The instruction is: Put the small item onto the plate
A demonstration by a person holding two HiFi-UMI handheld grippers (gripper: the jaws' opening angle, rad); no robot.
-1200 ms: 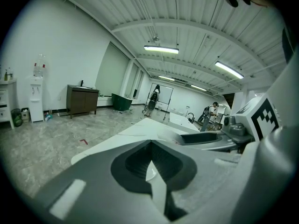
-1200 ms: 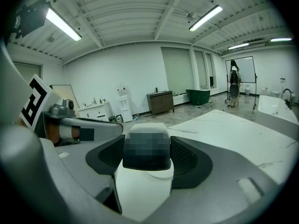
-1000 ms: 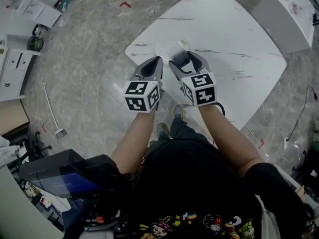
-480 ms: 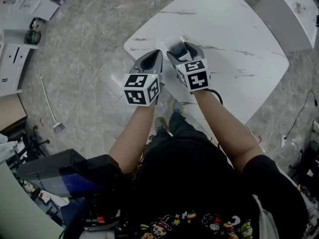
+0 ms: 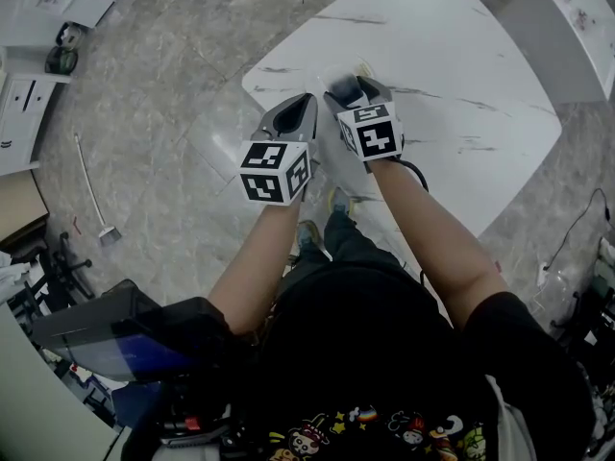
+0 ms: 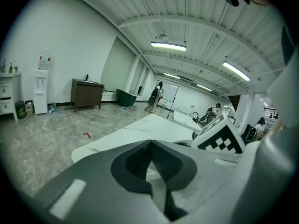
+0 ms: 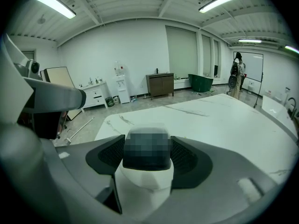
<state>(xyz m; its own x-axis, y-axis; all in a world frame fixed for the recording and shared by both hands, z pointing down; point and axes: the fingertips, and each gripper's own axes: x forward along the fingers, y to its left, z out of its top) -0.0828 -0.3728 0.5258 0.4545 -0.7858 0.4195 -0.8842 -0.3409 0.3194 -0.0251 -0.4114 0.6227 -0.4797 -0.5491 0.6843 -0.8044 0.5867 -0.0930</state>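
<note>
Between your right gripper (image 7: 146, 154) jaws, clamped — small white faceted item (image 7: 144, 177): likely light, rigid, slick; hold its flanks. Left gripper (image 6: 150, 148) jaws together, empty.

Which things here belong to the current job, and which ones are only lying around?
For the job: small item clamped in the right hand-held gripper; plate on the white table.

Just lying about: broom on the floor; water dispenser; dark cabinet; the left hand-held gripper, shut and empty.
</note>
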